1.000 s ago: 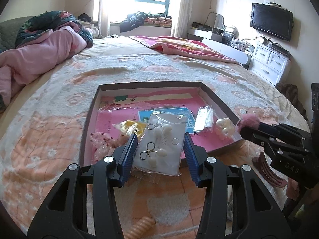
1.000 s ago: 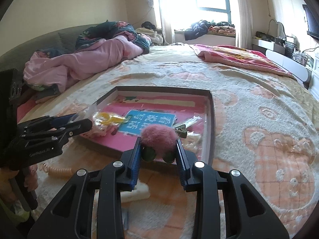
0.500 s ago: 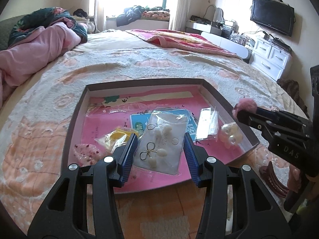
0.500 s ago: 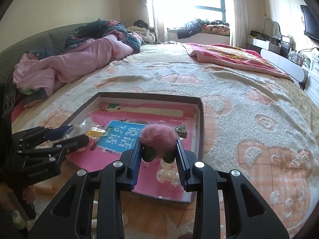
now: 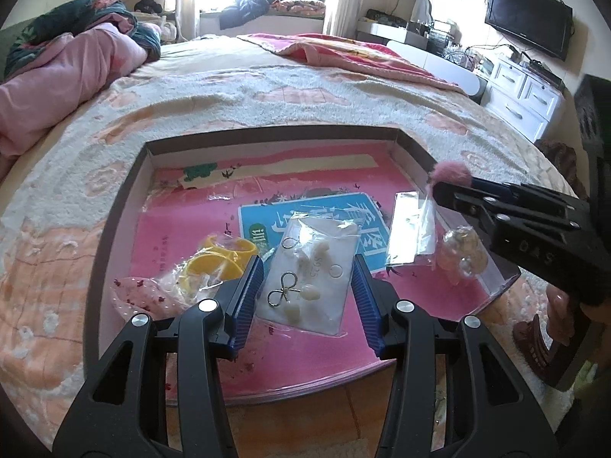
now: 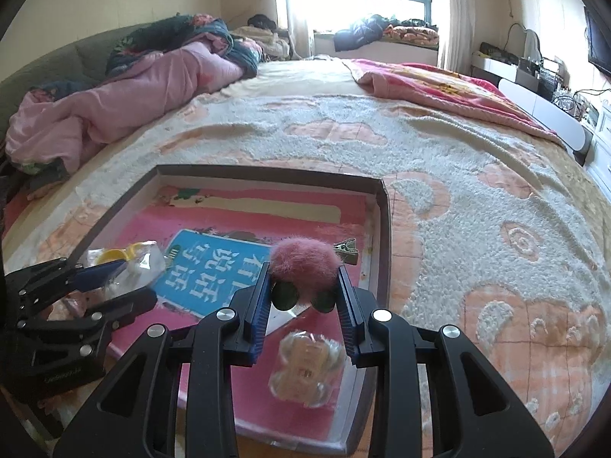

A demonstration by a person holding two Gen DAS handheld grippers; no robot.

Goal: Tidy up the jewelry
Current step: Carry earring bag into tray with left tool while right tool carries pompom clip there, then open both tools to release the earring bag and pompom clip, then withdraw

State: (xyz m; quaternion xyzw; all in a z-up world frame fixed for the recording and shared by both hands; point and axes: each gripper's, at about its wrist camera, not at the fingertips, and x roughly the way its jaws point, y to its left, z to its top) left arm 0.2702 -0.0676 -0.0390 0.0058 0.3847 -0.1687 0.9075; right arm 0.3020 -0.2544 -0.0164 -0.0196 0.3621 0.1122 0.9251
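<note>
The left gripper [image 5: 307,290] holds a clear earring bag [image 5: 311,278] between its blue fingers [image 5: 246,290], clamped on both edges, above the pink floor of the tray [image 5: 126,206]. The right gripper [image 6: 303,297] is clamped on a pink pompom [image 6: 303,267] with two dark discs under it, over the tray's right side. In the tray lie a blue card [image 5: 343,210], a yellow ring in plastic [image 5: 217,263], a narrow clear packet [image 5: 414,229] and a bagged pearl clip [image 6: 305,366]. The tray sits on a bed blanket [image 6: 477,210]
</note>
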